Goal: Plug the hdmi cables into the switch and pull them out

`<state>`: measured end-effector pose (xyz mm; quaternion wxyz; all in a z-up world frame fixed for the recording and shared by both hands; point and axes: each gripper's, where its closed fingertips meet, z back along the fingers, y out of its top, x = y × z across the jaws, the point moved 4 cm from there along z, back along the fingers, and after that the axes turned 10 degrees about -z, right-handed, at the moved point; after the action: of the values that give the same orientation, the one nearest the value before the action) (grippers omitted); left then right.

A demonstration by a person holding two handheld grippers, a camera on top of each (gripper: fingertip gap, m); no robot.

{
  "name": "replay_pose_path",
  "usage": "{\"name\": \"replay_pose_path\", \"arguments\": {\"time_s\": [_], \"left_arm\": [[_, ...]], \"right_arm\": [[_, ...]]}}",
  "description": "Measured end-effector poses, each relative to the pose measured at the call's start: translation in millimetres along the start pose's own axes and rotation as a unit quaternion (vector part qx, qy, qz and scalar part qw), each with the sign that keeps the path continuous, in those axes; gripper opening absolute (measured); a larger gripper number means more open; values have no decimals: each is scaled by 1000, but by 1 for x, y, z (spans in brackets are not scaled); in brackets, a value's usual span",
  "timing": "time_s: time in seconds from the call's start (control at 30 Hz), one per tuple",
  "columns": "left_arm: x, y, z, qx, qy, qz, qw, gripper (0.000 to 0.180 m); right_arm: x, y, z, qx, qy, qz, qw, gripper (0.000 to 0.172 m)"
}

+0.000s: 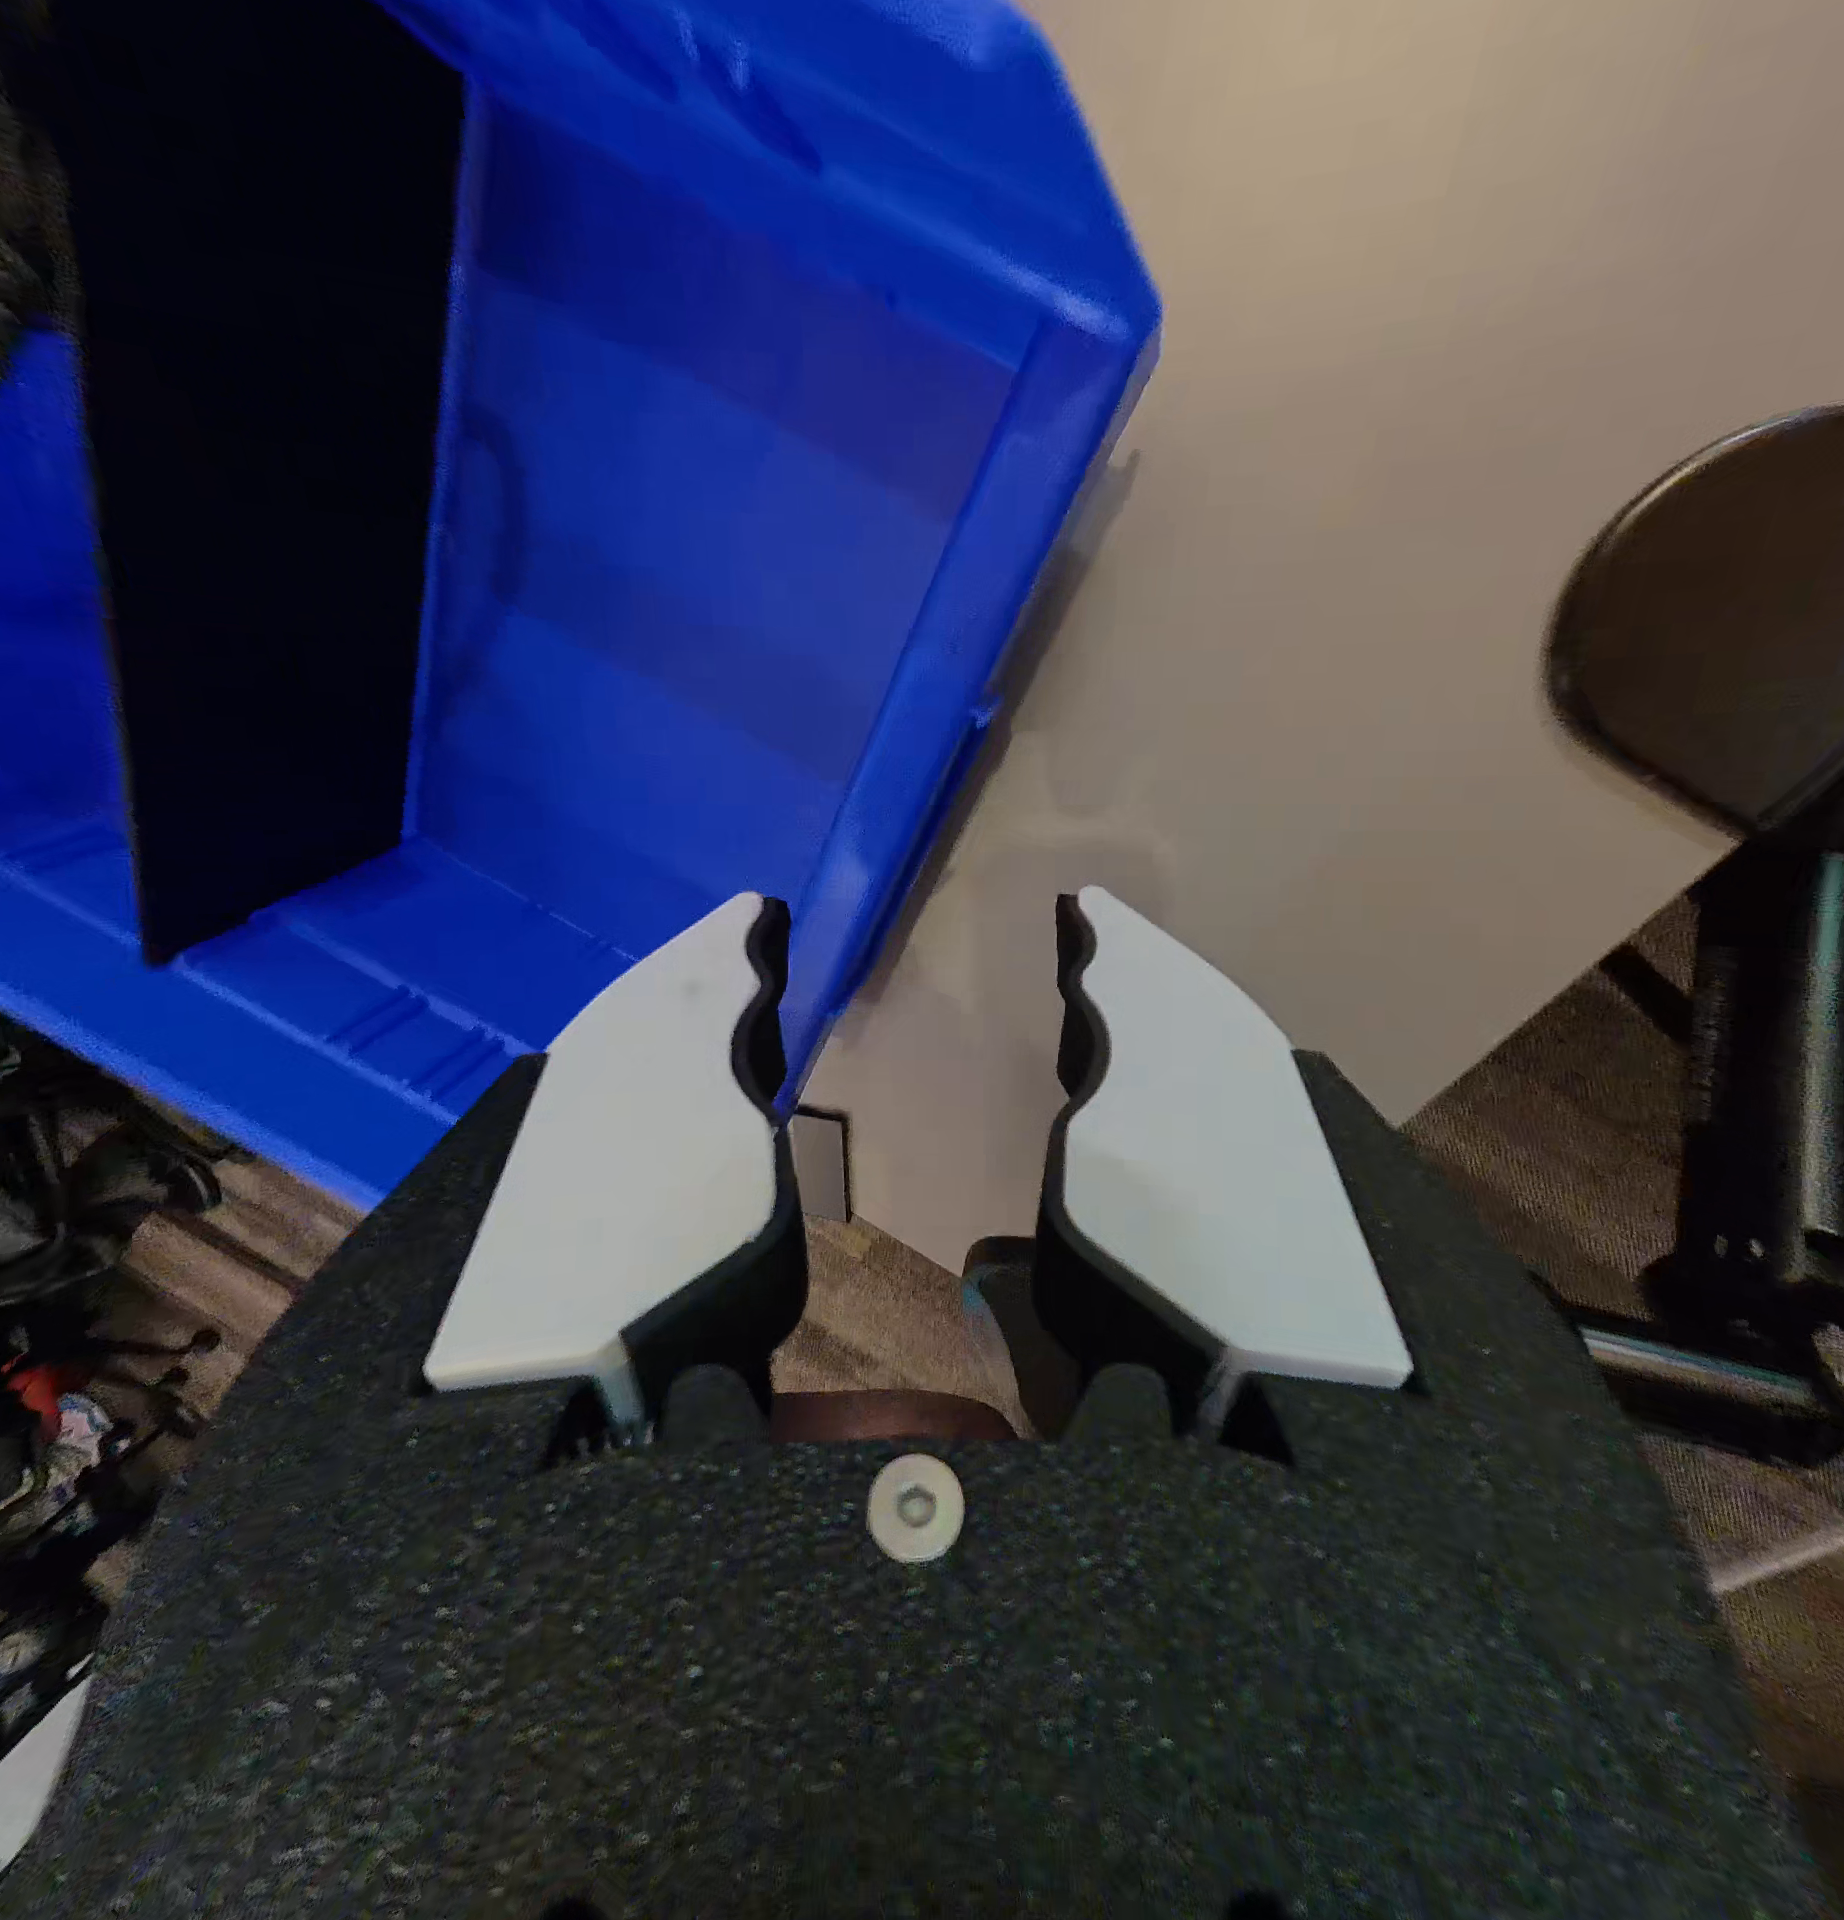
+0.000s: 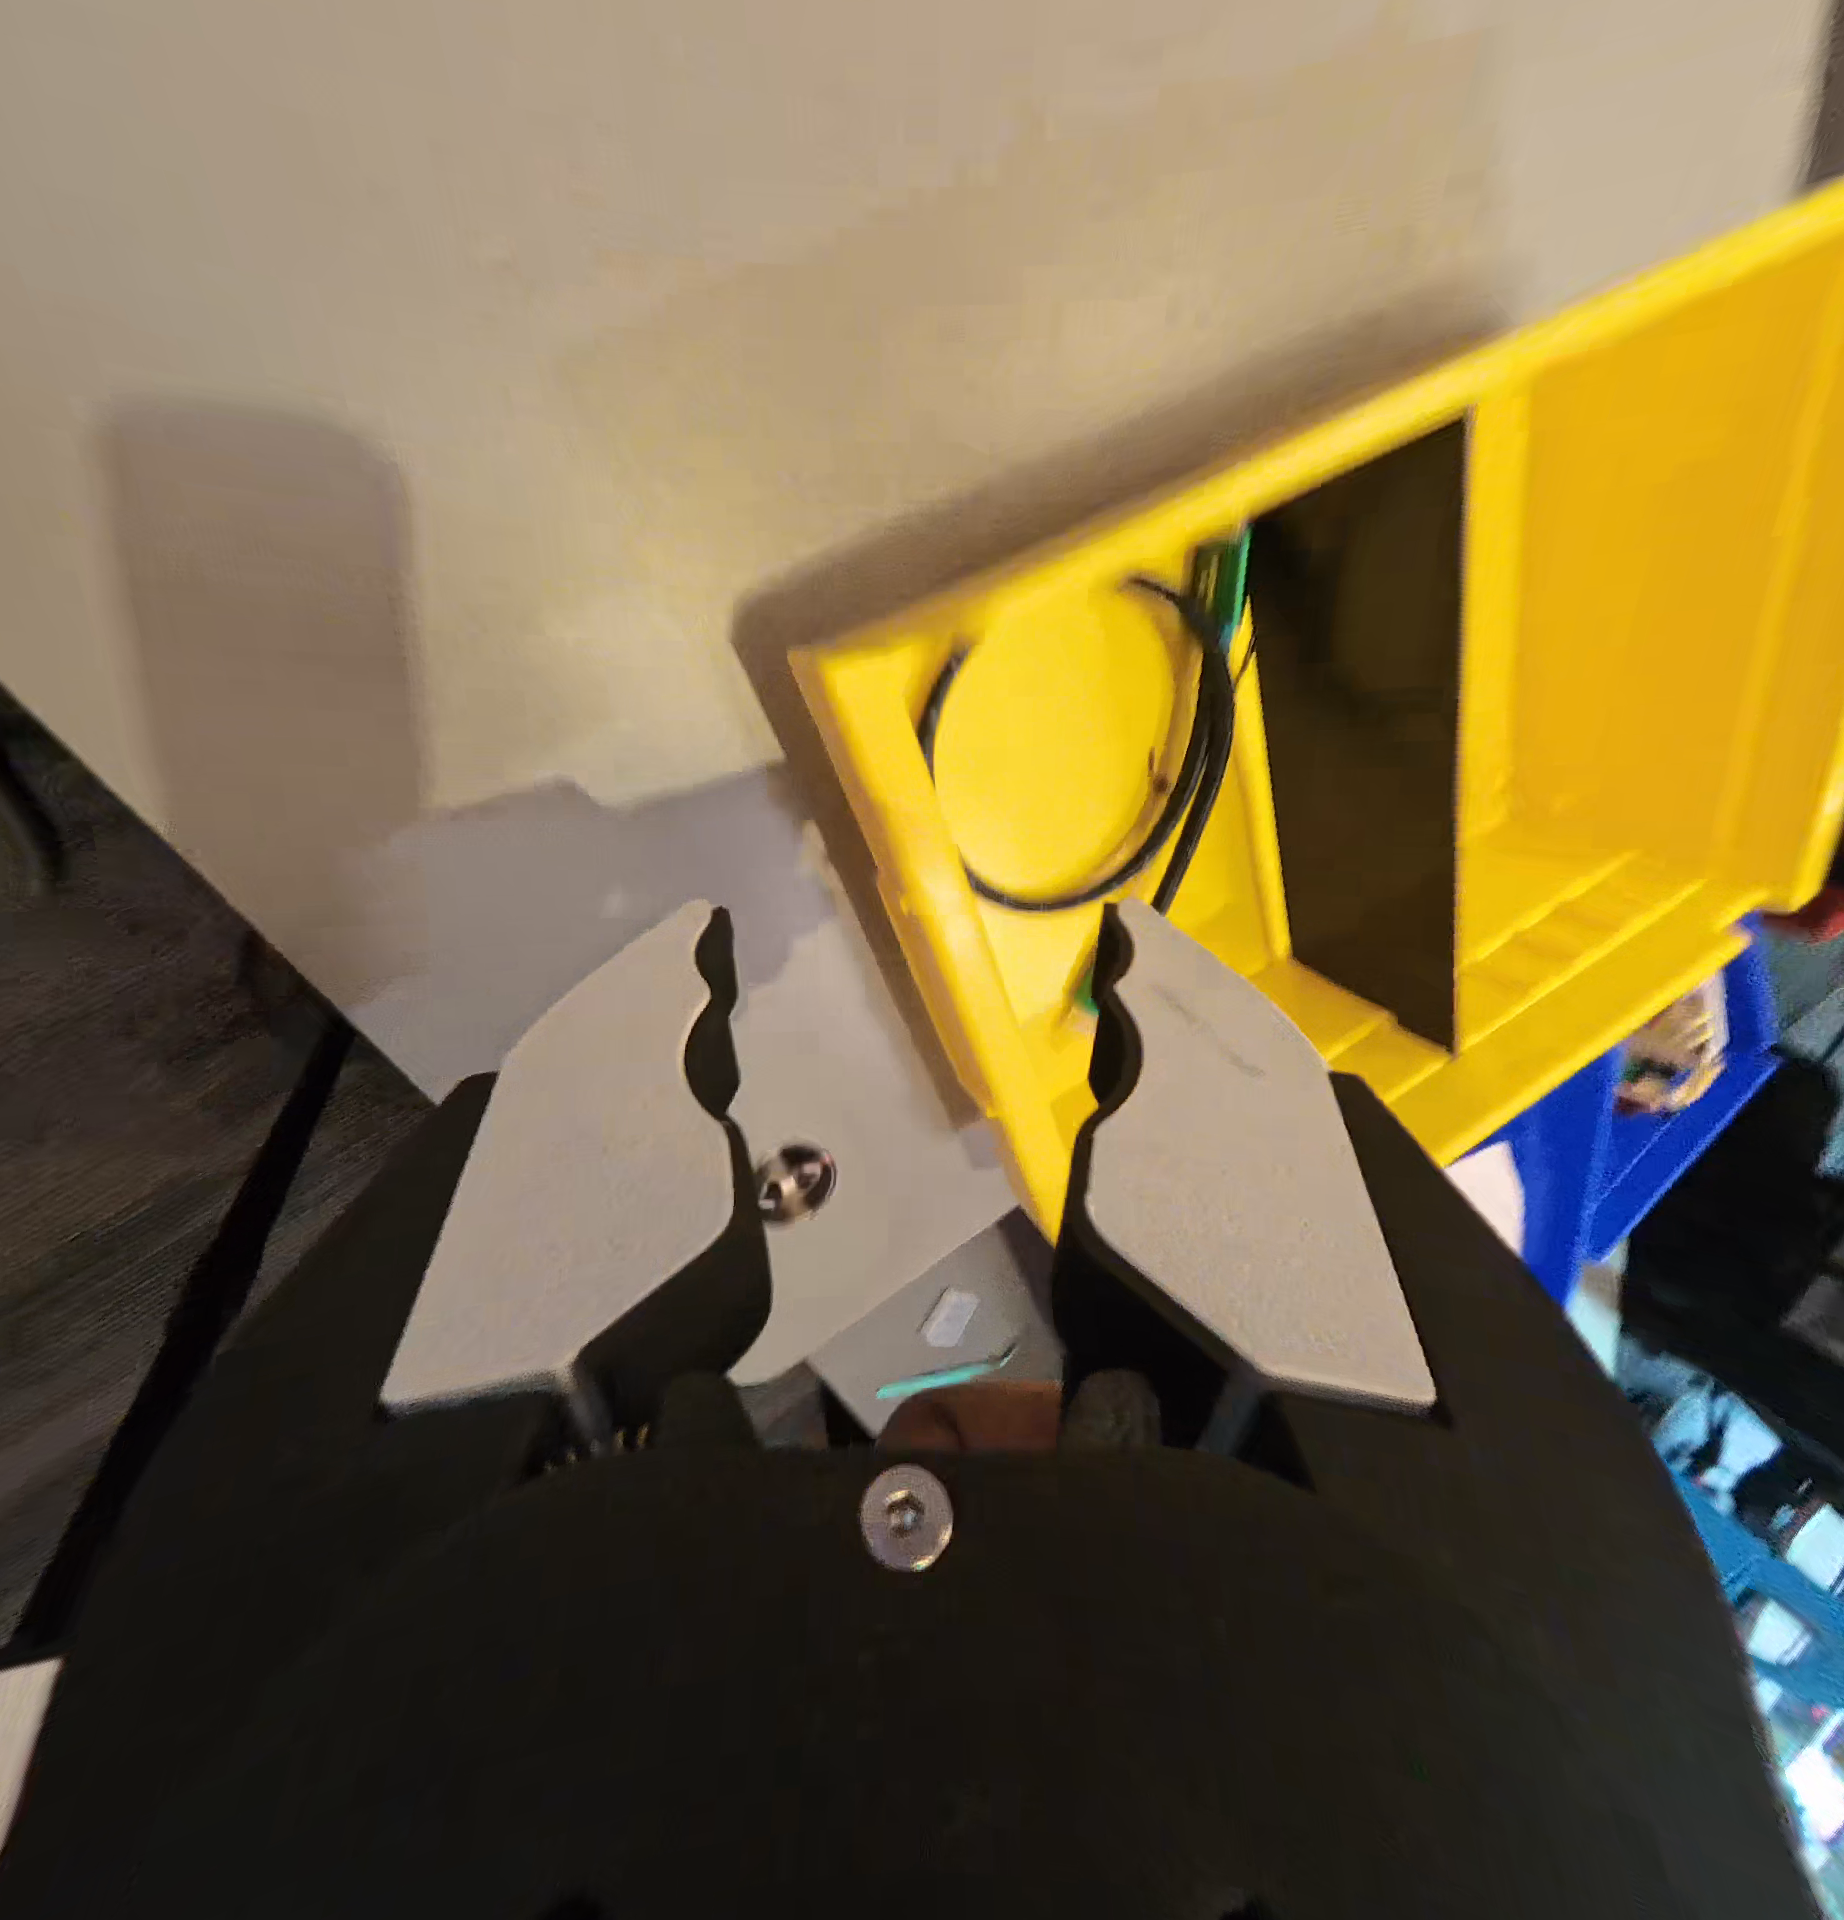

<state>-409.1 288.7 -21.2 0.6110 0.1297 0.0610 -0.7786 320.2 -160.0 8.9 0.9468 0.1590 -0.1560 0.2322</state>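
In the left wrist view my left gripper (image 1: 918,904) is open. The right side wall (image 1: 845,914) of a blue plastic bin (image 1: 689,520) stands between its fingers, close to the left pad and well clear of the right one. A black divider (image 1: 263,468) stands in the bin. In the right wrist view my right gripper (image 2: 916,914) is open. The left side wall (image 2: 975,997) of a yellow plastic bin (image 2: 1624,623) stands between its fingers, nearer the right pad, and neither pad presses on it. The yellow bin holds a looped black cable (image 2: 1198,727), a green part (image 2: 1224,566) and a black divider (image 2: 1375,727).
Both bins rest on a pale surface (image 1: 1365,364). A black round stool (image 1: 1728,623) stands at the right on carpet. A second blue bin (image 2: 1676,1091) sits under the yellow one. A small round metal piece (image 2: 793,1179) is on a grey panel below. Clutter lies at the left (image 1: 45,1299). The grippers' ends are close to 85 centimeters from one another. It is some 12 centimeters from my left tips to the black round stool (image 1: 1728,623).
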Motion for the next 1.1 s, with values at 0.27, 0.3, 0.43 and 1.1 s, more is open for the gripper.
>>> {"name": "replay_pose_path", "arguments": {"time_s": [0.27, 0.3, 0.43, 1.1], "left_arm": [[-42, 21, 37, 67, 103, 43, 991, 49], [-48, 23, 36, 68, 115, 52, 990, 49], [-73, 29, 32, 68, 150, 103, 981, 50], [-202, 1, -23, 262, 14, 577, 773, 45]], "right_arm": [[-69, 135, 0, 127, -8, 108, 986, 53], [-74, 147, -14, 126, -6, 110, 986, 53], [-89, 168, -77, 105, 20, 97, 990, 54], [-80, 172, -127, 246, 159, -102, 951, 38]]}}
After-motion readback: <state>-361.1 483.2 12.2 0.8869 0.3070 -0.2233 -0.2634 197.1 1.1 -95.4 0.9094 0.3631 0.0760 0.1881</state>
